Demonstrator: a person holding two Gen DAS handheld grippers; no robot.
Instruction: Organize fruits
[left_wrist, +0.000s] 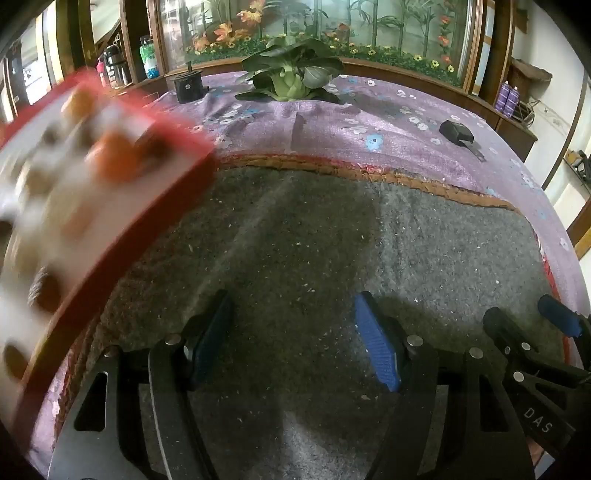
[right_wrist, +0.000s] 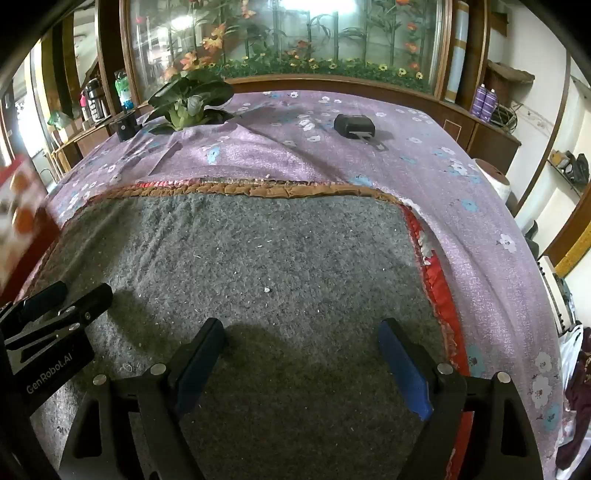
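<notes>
Both claws, left (left_wrist: 295, 339) and right (right_wrist: 301, 363), are held wide open and empty over the grey mat (left_wrist: 314, 240). The red fruit box (left_wrist: 122, 206) (blurred, contents unclear) is seen at far left, its long side running away diagonally; left claw is nearer. Nothing blocks. Beyond, on the cloth: greens (left_wrist: 291, 74), a black case (left_wrist: 456, 132).
</notes>
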